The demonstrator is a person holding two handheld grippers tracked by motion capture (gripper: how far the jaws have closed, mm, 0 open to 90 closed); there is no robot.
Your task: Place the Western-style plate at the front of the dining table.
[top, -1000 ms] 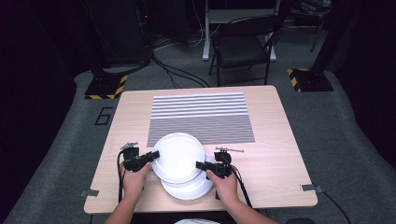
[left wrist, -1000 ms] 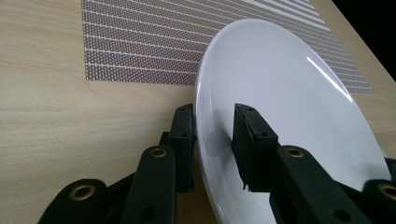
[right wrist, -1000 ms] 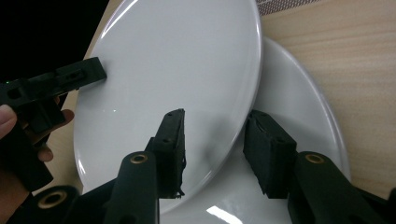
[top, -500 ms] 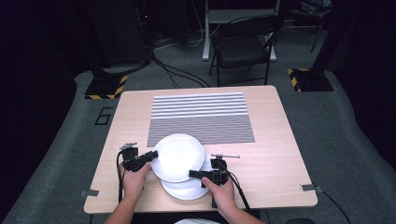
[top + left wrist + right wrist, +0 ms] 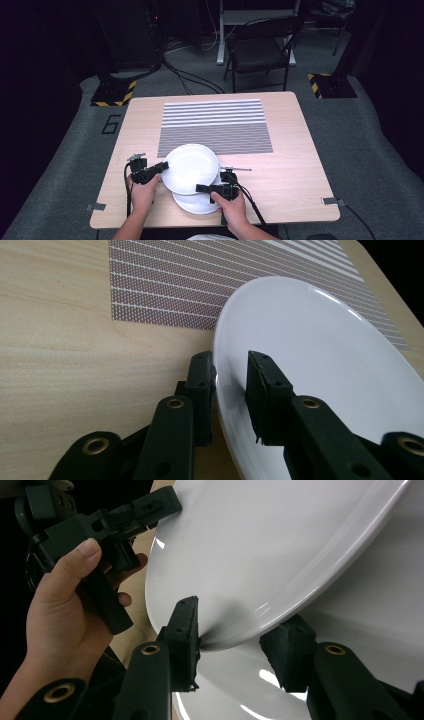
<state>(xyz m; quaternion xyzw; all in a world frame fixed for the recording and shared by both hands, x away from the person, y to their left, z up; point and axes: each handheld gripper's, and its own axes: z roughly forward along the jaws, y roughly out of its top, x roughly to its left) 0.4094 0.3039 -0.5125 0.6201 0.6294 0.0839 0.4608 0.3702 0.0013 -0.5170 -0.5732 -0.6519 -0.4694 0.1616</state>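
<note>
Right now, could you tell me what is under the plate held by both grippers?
A second white plate lies on the table beneath the upper plate, which covers its far part. Anything between them is hidden.

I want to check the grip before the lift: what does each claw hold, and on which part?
Both hold the upper white plate by its rim: the left claw on its left edge, the right claw on the near edge, above the lower plate.
</note>
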